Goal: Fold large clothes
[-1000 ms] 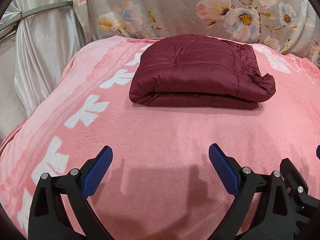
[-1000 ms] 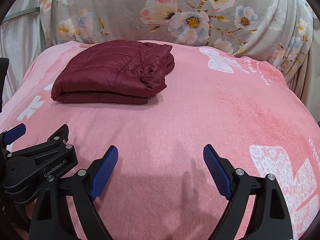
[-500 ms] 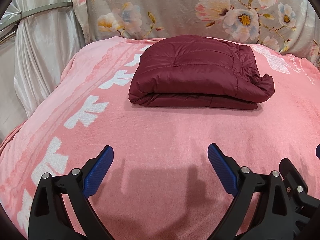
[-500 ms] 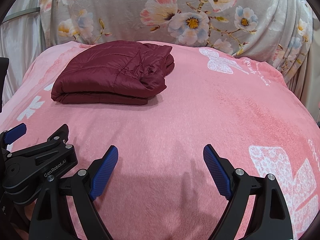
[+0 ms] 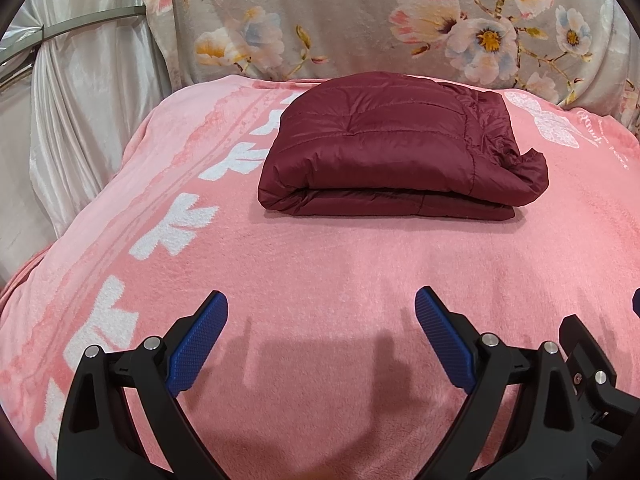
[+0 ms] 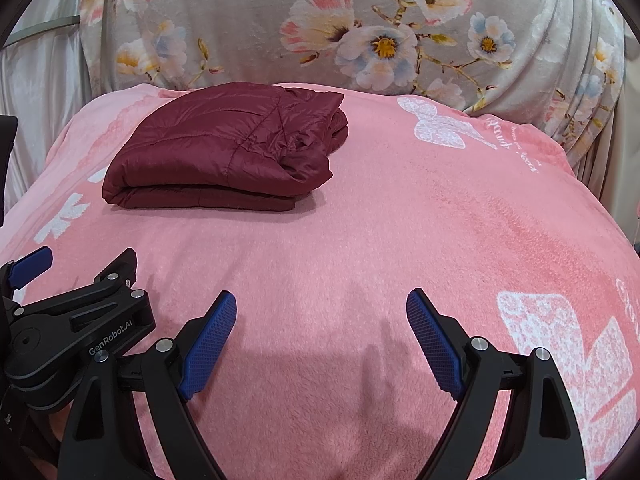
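Now, under both of your tools you have the wide pink fleece blanket with white butterfly prints (image 5: 320,264), and it covers the whole soft surface in front of you. Behind it hangs the grey cloth with large pink and white flowers (image 6: 360,20), and at the far left side of the left view you see the shiny pale curtain (image 5: 80,100). On the far part of the blanket lies the dark red quilted puffer jacket (image 5: 392,148); it is already folded into a flat, thick bundle with the layers one on top of the other, and a crumpled end sticks out at its right side. In the right view the same jacket sits at the upper left, well apart from both tools. Your left gripper (image 5: 322,330) is above bare blanket near you, its blue textured pads wide apart with nothing between them. Your right gripper (image 6: 322,328) is just beside it, also with the blue pads spread wide and only pink fleece in the gap. Neither tool touches the jacket.
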Action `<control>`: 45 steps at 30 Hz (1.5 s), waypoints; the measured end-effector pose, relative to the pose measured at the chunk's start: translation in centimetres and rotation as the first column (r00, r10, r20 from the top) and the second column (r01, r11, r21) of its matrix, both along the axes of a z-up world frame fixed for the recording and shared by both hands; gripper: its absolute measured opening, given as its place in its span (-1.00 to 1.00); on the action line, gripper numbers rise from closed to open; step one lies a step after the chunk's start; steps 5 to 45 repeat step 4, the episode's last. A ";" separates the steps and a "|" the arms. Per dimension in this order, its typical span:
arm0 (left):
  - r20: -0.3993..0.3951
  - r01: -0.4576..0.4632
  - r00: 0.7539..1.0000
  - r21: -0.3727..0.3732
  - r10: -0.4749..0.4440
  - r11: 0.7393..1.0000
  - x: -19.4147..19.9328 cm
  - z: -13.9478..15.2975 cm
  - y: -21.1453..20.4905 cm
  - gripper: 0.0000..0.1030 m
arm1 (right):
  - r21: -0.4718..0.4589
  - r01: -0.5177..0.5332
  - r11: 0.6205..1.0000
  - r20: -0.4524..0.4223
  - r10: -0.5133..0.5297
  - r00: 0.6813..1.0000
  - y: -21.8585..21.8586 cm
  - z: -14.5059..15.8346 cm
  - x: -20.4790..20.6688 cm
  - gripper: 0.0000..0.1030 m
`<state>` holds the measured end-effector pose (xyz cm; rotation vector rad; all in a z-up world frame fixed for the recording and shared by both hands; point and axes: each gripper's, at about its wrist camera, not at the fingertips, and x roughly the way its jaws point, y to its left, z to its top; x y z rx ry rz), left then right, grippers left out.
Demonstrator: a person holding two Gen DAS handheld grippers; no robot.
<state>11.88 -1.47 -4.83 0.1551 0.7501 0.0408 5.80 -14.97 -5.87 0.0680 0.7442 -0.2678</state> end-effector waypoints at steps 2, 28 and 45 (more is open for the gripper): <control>-0.001 -0.001 1.000 0.000 0.001 1.000 0.0 0.0 0.0 0.77 | 0.001 0.000 1.000 -0.001 0.000 1.000 0.0 -0.1 -0.1 0.66; 0.001 -0.002 1.000 0.001 0.002 1.000 -0.1 0.0 -0.1 0.77 | 0.000 0.000 1.000 0.000 0.000 1.000 0.0 0.0 0.0 0.66; 0.001 -0.002 1.000 0.001 0.002 1.000 -0.1 0.0 -0.1 0.77 | 0.000 0.000 1.000 0.000 0.000 1.000 0.0 0.0 0.0 0.66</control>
